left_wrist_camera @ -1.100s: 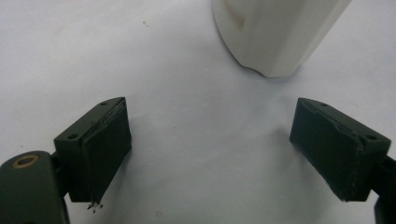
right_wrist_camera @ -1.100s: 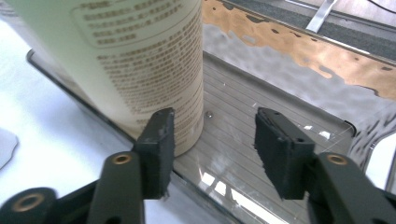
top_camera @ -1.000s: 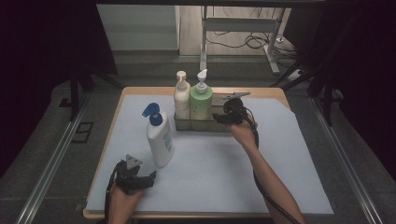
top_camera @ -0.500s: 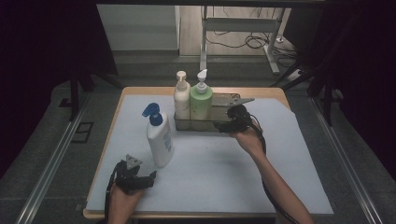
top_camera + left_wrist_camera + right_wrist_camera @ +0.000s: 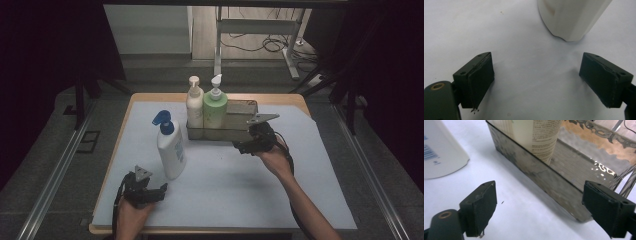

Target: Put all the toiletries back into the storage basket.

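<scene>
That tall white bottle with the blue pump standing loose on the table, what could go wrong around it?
The tall white bottle with the blue pump stands free and narrow, so a sideways nudge from the open left gripper might topple it. The right gripper, also open, sits close to the grey metal tray and could shove it.

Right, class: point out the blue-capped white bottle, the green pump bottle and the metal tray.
blue-capped white bottle (image 5: 171,152): high view, middle of its white body.
green pump bottle (image 5: 215,113): high view, on its green body.
metal tray (image 5: 541,176): right gripper view, on its near wall.
</scene>
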Tool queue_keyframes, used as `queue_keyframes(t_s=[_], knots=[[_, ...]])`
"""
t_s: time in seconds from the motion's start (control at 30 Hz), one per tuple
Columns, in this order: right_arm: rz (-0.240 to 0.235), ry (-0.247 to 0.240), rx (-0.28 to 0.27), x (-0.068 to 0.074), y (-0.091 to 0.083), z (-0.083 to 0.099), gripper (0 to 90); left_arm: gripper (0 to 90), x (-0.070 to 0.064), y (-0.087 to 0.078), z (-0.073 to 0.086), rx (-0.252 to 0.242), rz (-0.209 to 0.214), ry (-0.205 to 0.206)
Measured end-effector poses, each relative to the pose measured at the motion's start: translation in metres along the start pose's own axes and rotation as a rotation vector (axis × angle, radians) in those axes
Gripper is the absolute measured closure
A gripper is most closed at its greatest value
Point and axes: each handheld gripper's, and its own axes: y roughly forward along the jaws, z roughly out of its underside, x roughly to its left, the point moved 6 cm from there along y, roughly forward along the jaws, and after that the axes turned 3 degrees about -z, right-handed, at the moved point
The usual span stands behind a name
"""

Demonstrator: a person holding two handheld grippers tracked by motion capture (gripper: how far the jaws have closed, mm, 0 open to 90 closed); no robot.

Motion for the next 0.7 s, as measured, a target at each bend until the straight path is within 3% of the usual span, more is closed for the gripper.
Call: queue_keyframes(t_s=[0.2,0.4,0.7], knots=[[-0.008,-0.007,0.015,0.004,-0.011,0.011,0.0,12.0,0.000,0.000,0.000,0.000,0.000,0.000],[0.009,-0.027,0.011,0.006,-0.023,0.023,0.0,12.0,0.000,0.000,0.000,0.000,-0.001,0.000],[0.058,-0.008,-0.008,-0.001,-0.040,0.043,0.0,12.0,0.000,0.000,0.000,0.000,-0.001,0.001]])
